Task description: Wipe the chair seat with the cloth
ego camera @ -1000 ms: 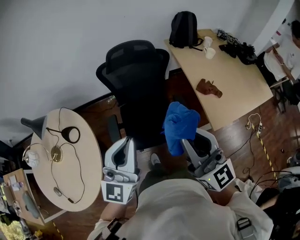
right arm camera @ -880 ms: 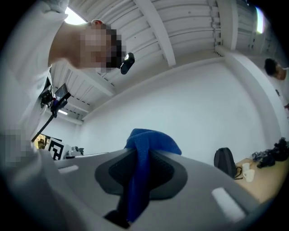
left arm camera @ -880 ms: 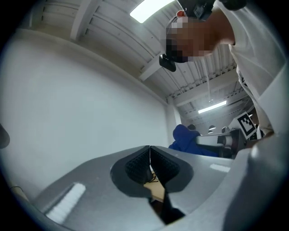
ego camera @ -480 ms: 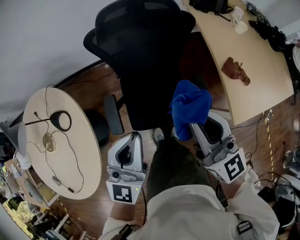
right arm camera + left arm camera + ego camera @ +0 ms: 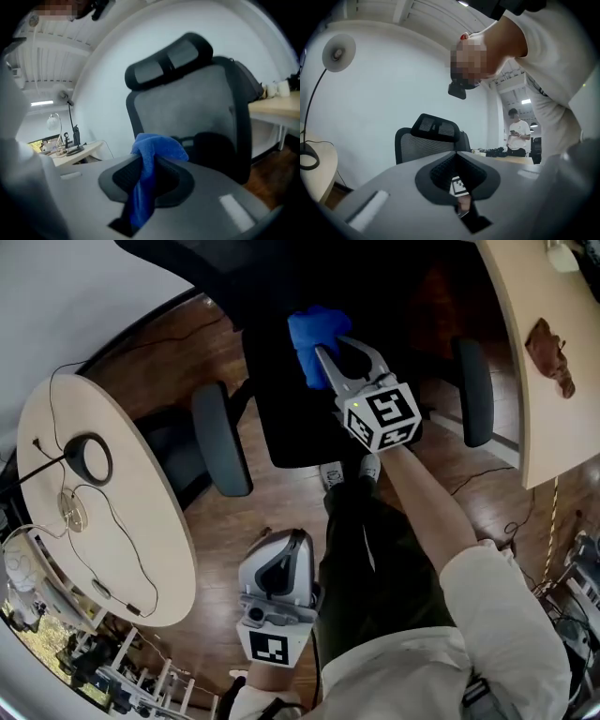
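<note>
Wood floor (image 5: 272,488). Black office chair (image 5: 291,418) at top centre of the head view, seat facing the person, one armrest either side. Right gripper view looks onto its backrest and headrest (image 5: 187,108).

Two pale tabletops flank the chair: a round tabletop (image 5: 141,549) on the left, a long tabletop (image 5: 544,427) on the right. Lamp (image 5: 336,52) with a ring base stands on the round one; a brown crumpled thing (image 5: 550,351) lies on the long one.

Right gripper (image 5: 328,348), arm stretched forward, sits over the rear of the seat. Fingers clamped on a blue cloth (image 5: 311,334); cloth bunches out past the fingertips and also trails down between them (image 5: 150,154). Cannot tell whether the cloth touches the seat.

Left gripper (image 5: 286,545) held low beside the person's leg, well apart from the chair. Fingers (image 5: 440,168) pressed together, nothing between them.

A second person (image 5: 519,136) stands far off in the left gripper view.
</note>
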Tool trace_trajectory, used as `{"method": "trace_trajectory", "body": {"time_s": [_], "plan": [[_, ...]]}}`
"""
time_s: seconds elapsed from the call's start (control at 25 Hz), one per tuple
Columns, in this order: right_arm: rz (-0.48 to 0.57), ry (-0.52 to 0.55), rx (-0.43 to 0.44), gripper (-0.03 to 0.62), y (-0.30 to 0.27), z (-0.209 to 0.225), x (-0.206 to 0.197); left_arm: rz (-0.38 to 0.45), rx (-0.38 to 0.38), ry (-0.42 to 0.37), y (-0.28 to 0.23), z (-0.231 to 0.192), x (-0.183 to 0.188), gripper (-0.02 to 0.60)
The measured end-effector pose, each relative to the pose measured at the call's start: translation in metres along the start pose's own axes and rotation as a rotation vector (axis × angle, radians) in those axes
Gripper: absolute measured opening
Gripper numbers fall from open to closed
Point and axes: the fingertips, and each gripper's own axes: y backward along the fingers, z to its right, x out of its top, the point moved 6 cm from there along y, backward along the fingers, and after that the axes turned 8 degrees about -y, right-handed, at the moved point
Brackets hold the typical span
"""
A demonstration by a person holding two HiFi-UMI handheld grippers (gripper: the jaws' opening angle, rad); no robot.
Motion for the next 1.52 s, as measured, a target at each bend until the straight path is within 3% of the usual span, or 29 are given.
{"method": "trace_trajectory", "body": {"time_s": [0.24,0.4,0.56,0.68,0.96,1.08,1.16,1.24,1.4,1.52], "plan": [[-0.359,-0.134,-0.035,0.071,-0.129,0.018,-0.175,-0.002,0.021,-0.011,0.019,-0.012,-0.012,0.055],[-0.457,-0.134,-0.052,0.071,-0.164,0.02,-0.225,-0.025,0.044,-0.006,0.03,-0.02,-0.029,0.055],[-0.489,-0.165,-0.084,0.071,-0.175,0.037,-0.233,-0.034,0.052,-0.008,0.031,-0.02,-0.036,0.055],[-0.469,-0.181,-0.154,0.071,-0.154,0.083,-0.224,-0.04,0.04,0.0,0.028,-0.018,-0.039,0.055],[-0.45,-0.176,-0.476,0.07,-0.026,0.257,-0.178,-0.024,0.025,0.025,0.017,-0.011,-0.034,0.055],[-0.426,-0.216,-0.565,0.07,0.01,0.292,-0.157,-0.018,0.007,0.03,0.011,-0.006,-0.03,0.055],[-0.403,-0.236,-0.534,0.069,0.01,0.282,-0.149,-0.018,-0.007,0.029,0.008,-0.002,-0.028,0.055],[-0.38,-0.252,-0.445,0.071,-0.005,0.246,-0.151,-0.015,-0.02,0.028,0.005,0.001,-0.025,0.055],[-0.366,-0.301,-0.186,0.071,-0.054,0.116,-0.187,-0.003,-0.033,0.032,-0.001,0.008,-0.013,0.055],[-0.474,-0.321,-0.035,0.071,-0.088,0.018,-0.242,0.007,-0.026,0.03,-0.002,0.011,-0.01,0.055]]}}
